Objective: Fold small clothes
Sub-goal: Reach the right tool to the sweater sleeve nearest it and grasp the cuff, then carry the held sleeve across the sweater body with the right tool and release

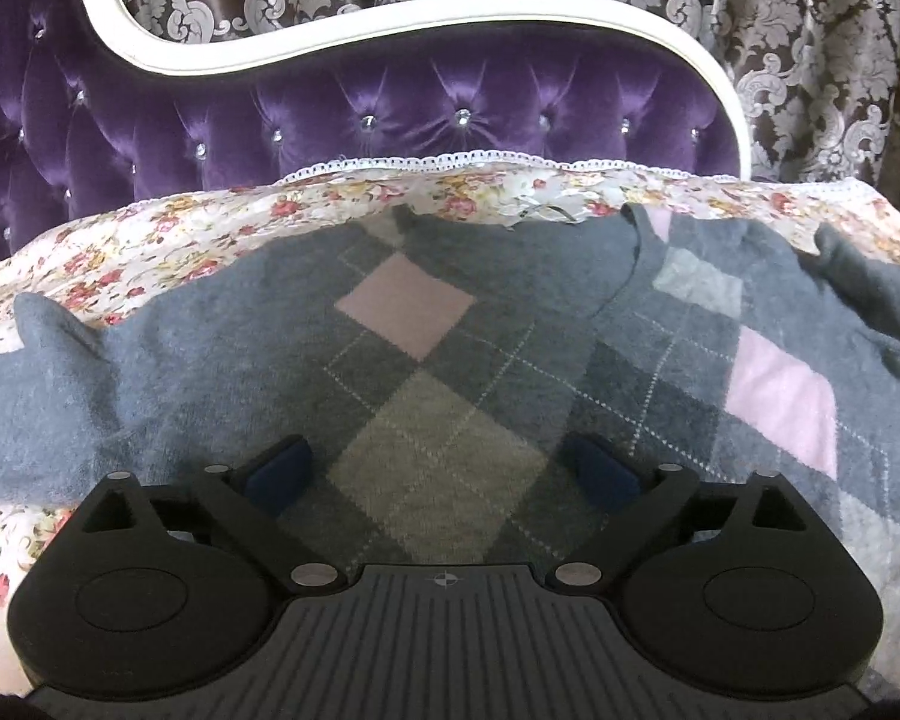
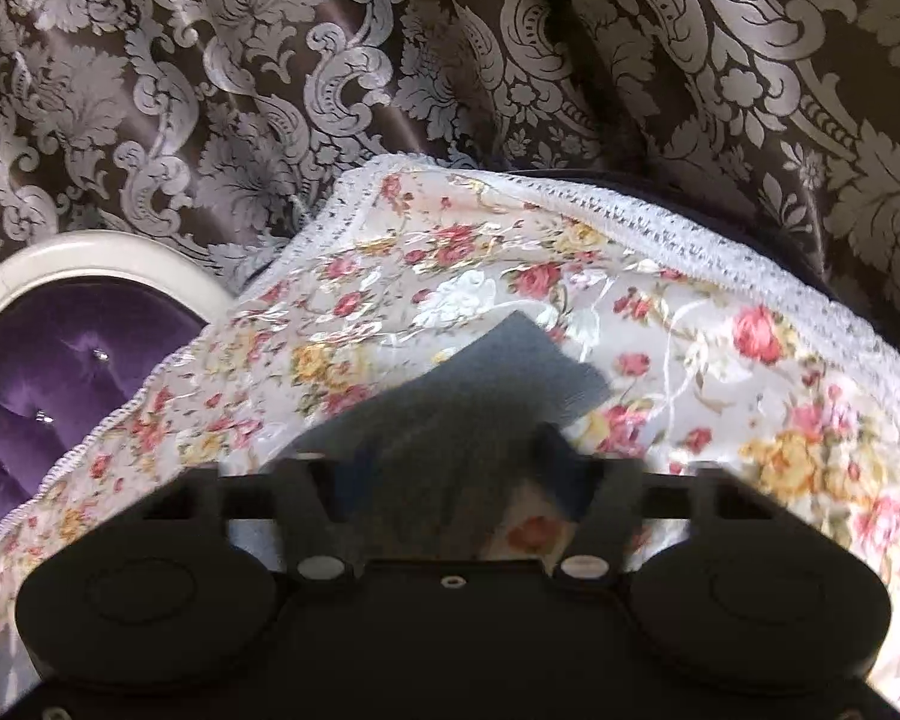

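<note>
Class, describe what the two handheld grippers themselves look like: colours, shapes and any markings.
Both are black. The left gripper has two rounded lobes, silver pivot pins, blue finger pads, and a ribbed grey centre plate bearing a small crosshair mark. The right gripper matches in shape, blurrier, with blue pads too.

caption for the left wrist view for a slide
Open left gripper poised over a grey argyle sweater spread on a floral cover.

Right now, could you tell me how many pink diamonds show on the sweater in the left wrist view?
3: one mid-chest, one at the right, a sliver by the collar. Folds may hide more.
</note>
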